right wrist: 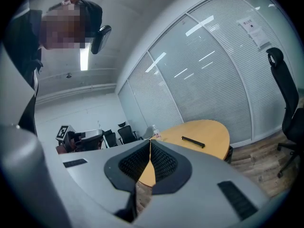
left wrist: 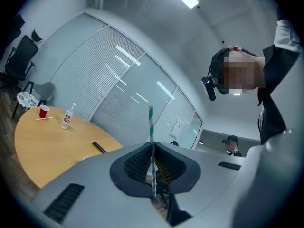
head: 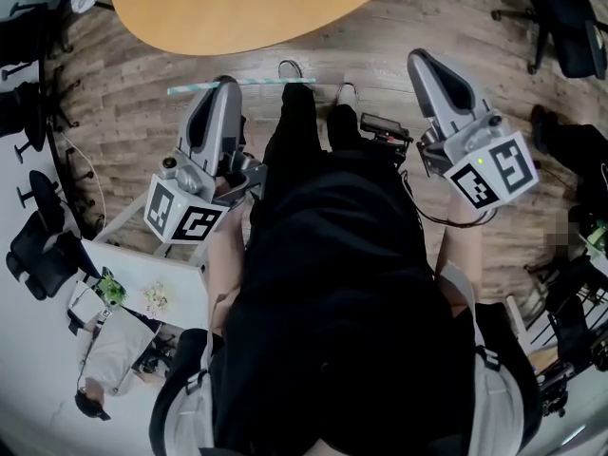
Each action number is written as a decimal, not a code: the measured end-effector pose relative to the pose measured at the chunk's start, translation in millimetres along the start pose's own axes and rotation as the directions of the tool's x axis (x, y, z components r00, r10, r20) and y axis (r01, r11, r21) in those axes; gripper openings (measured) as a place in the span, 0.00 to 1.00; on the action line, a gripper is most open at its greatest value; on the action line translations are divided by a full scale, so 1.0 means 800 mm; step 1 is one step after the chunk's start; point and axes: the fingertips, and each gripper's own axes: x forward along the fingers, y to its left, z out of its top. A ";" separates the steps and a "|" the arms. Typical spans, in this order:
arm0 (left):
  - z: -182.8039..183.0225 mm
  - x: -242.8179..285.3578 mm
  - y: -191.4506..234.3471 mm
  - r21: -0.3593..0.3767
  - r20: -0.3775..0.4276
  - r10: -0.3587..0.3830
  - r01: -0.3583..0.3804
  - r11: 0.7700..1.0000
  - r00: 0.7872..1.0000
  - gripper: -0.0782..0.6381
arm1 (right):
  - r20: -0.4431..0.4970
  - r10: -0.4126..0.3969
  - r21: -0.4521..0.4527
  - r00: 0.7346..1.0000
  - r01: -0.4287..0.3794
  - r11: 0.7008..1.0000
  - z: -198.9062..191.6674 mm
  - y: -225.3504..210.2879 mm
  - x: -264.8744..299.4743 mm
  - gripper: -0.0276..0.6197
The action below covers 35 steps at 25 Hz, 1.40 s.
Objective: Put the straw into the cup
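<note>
A green-and-white striped straw (left wrist: 150,127) stands pinched between the jaws of my left gripper (left wrist: 152,150). In the head view the straw (head: 271,83) lies level across the tip of the left gripper (head: 226,86), above the wooden floor and short of the table. A red cup (left wrist: 43,111) stands far off on the round wooden table (left wrist: 42,146), near its far left edge. My right gripper (head: 424,62) is held up at the right, jaws pressed together with nothing between them (right wrist: 150,144).
On the table are a water bottle (left wrist: 69,116), a thin stick (left wrist: 45,118) beside the cup and a black bar (left wrist: 99,147). Office chairs (head: 38,245) stand at the left, another chair (right wrist: 285,94) by the glass wall. My own dark-clothed body fills the head view's middle.
</note>
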 end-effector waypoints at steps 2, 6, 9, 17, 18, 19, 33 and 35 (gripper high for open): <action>-0.002 0.008 0.003 0.005 -0.010 0.006 -0.006 1.000 1.000 0.16 | -0.002 -0.006 0.005 1.000 0.006 1.000 0.002 -0.010 0.001 0.07; 0.012 0.011 0.018 0.023 -0.010 -0.001 0.001 1.000 1.000 0.16 | 0.008 -0.027 0.000 1.000 0.027 1.000 0.008 -0.010 0.009 0.07; 0.019 0.017 0.032 0.033 -0.023 -0.008 0.009 0.999 1.000 0.16 | 0.017 -0.055 0.001 0.998 0.055 0.999 0.011 -0.008 0.012 0.07; 0.029 0.074 0.048 0.015 -0.037 -0.104 0.105 0.994 0.994 0.16 | 0.038 -0.128 -0.021 0.991 0.129 0.991 0.036 -0.026 0.028 0.07; 0.030 0.081 0.051 0.013 -0.039 -0.116 0.117 0.993 0.992 0.16 | 0.039 -0.135 -0.025 0.990 0.136 0.990 0.039 -0.029 0.033 0.07; 0.032 0.087 0.054 0.012 -0.043 -0.127 0.127 0.992 0.991 0.16 | 0.039 -0.142 -0.028 0.989 0.143 0.989 0.043 -0.030 0.039 0.07; 0.076 0.149 0.130 -0.012 -0.010 -0.201 0.201 0.980 0.980 0.16 | 0.048 -0.176 -0.110 0.983 0.180 0.977 0.095 -0.030 0.133 0.07; 0.083 0.152 0.147 -0.017 -0.007 -0.206 0.206 0.978 0.979 0.16 | 0.055 -0.203 -0.119 0.978 0.208 0.971 0.101 -0.033 0.142 0.07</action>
